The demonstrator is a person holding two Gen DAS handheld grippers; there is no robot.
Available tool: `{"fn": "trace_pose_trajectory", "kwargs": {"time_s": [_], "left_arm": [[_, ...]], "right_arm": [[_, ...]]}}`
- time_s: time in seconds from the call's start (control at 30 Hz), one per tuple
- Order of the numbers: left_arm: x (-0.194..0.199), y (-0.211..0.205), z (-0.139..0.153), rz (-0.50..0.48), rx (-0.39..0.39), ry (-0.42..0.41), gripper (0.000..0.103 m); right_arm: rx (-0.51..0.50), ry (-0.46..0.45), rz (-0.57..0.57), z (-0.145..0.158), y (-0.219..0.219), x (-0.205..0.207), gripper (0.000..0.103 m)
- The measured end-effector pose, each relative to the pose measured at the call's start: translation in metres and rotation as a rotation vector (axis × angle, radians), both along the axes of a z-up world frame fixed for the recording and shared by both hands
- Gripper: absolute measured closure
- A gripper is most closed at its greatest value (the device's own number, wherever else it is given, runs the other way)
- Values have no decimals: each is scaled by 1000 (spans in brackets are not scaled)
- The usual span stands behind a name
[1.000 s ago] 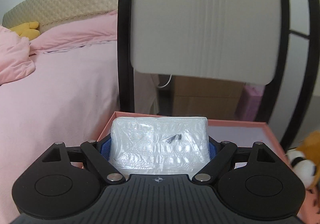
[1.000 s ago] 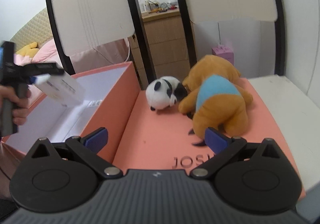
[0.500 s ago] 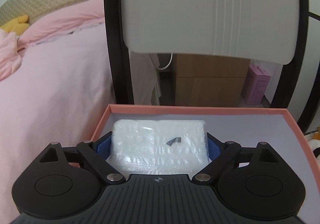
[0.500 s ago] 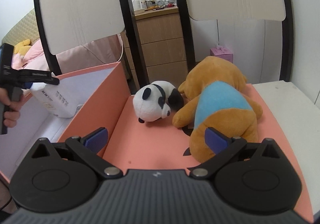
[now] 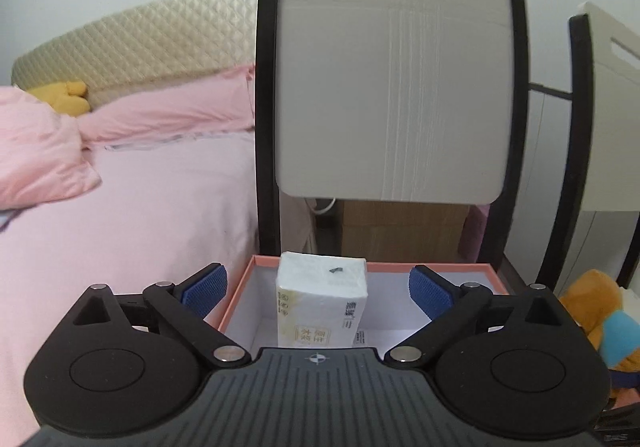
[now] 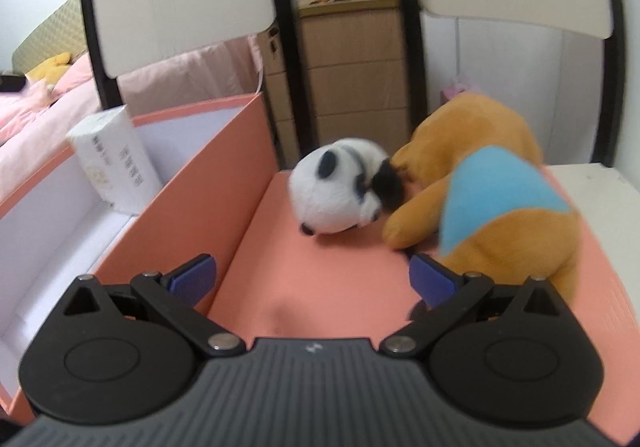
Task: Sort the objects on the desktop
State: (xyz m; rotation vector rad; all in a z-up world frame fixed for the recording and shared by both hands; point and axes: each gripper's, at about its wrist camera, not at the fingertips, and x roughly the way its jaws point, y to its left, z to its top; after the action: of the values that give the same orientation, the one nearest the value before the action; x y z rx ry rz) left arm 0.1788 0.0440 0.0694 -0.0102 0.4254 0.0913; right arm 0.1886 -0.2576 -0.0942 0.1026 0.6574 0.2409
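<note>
Left wrist view: the left claw (image 5: 318,283) is spread wide and holds nothing. Between its blue pads, but touching neither, a white plastic-wrapped pack of tissues (image 5: 321,303) stands upright inside the open salmon-pink cardboard box with a white lining (image 5: 460,268). A pale chair back rises behind the box, and a pink bed lies to the left.

Right wrist view: the right claw (image 6: 312,277) is also wide open and empty, hovering over the flat salmon-pink box lid (image 6: 320,279). On that lid lie a small black-and-white plush panda (image 6: 340,193) and, touching it, a larger orange plush bear in a blue bib (image 6: 492,199). The tissue pack sits in the box to the left.

Judging by this, 1 item is sorted; 2 plush toys remain outside the box.
</note>
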Motion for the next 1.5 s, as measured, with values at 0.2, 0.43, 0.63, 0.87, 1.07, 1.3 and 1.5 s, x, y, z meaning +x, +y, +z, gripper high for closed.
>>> {"fn": "trace_pose_trajectory", "kwargs": {"time_s": [0.2, 0.43, 0.63, 0.87, 1.07, 1.3, 1.5], "left_arm": [[-77, -3, -18, -38, -181, -34, 0], [-121, 0, -53, -49, -183, 12, 0], [-125, -2, -61, -68, -182, 37, 0], [-127, -11, -67, -89, -144, 57, 0], [-127, -11, -68, -83, -141, 59, 0], [-126, -11, -68, -84, -147, 61, 0], [-125, -11, -69, -73, -144, 63, 0]], "right_arm": [[-16, 24, -29, -12, 7, 11, 0], [-103, 34, -60, -23, 17, 23, 0], [-137, 59, -103, -24, 19, 37, 0], [-155, 62, -109, -26, 22, 45, 0], [-153, 59, -105, -25, 18, 46, 0], [-154, 60, -107, -26, 18, 45, 0], [-154, 59, -106, -26, 18, 45, 0]]}}
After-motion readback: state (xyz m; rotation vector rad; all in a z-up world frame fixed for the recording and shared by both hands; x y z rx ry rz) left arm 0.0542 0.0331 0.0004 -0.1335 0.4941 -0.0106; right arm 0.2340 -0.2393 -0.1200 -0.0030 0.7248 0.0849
